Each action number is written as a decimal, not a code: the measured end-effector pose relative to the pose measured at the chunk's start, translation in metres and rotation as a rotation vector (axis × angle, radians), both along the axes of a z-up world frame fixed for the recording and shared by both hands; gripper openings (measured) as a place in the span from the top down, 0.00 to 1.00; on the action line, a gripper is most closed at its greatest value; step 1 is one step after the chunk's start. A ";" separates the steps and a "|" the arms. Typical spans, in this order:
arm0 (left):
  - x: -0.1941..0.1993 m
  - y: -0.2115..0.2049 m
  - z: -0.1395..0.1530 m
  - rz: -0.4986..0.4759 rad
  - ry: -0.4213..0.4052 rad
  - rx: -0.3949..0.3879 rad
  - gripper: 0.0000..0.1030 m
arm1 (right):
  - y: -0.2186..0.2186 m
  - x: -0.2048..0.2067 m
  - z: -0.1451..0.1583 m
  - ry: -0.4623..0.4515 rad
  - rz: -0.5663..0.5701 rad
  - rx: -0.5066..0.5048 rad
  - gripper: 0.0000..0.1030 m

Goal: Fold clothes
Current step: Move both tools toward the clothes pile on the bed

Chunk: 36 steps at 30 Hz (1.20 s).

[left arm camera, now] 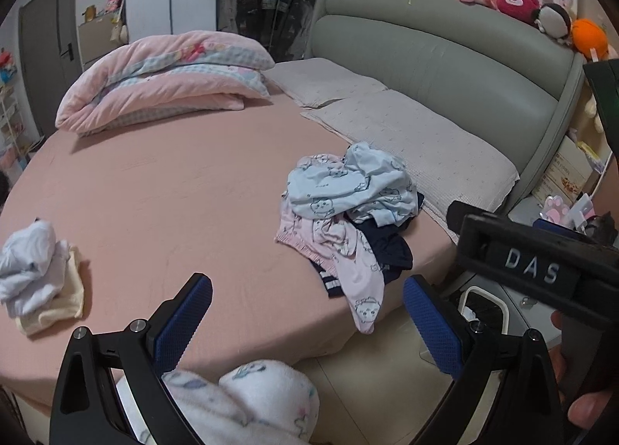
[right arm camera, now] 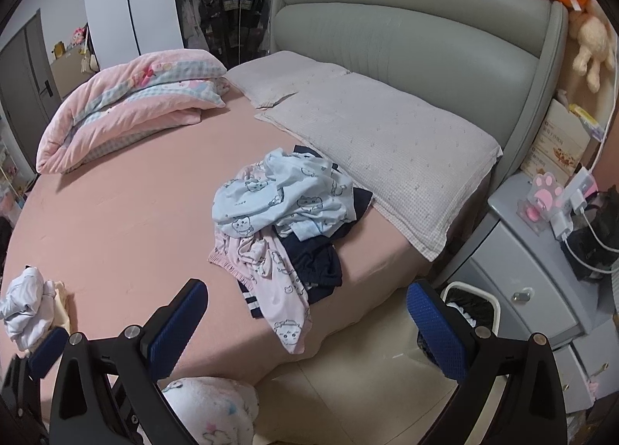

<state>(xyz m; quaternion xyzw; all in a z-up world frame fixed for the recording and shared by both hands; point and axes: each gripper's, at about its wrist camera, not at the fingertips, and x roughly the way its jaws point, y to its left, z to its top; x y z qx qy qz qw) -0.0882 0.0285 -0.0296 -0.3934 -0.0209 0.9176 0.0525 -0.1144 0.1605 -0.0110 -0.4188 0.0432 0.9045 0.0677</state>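
Both claws hang spread wide and empty above the near edge of the pink bed: the left claw and the right claw. One heap of unfolded clothes lies near the two grey pillows, showing three garments: light blue, pale pink and navy. One smaller pile of white and cream pieces sits well apart, at the left.

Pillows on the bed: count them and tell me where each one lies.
2. One pillow lies at the far end of the headboard, beside the folded pink quilt; the other pillow lies nearer, its corner overlapping the first, next to the clothes pile. The quilt could hide more.
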 end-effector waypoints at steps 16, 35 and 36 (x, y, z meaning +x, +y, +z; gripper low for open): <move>-0.064 0.023 -0.004 -0.077 -0.014 -0.036 0.02 | 0.032 -0.036 -0.013 -0.005 -0.026 0.000 0.00; -0.128 0.042 -0.014 -0.165 -0.004 -0.069 0.02 | 0.055 -0.087 -0.034 -0.029 -0.018 -0.090 0.00; -0.132 0.044 -0.016 -0.171 -0.008 -0.072 0.02 | 0.057 -0.091 -0.036 -0.034 -0.018 -0.093 0.00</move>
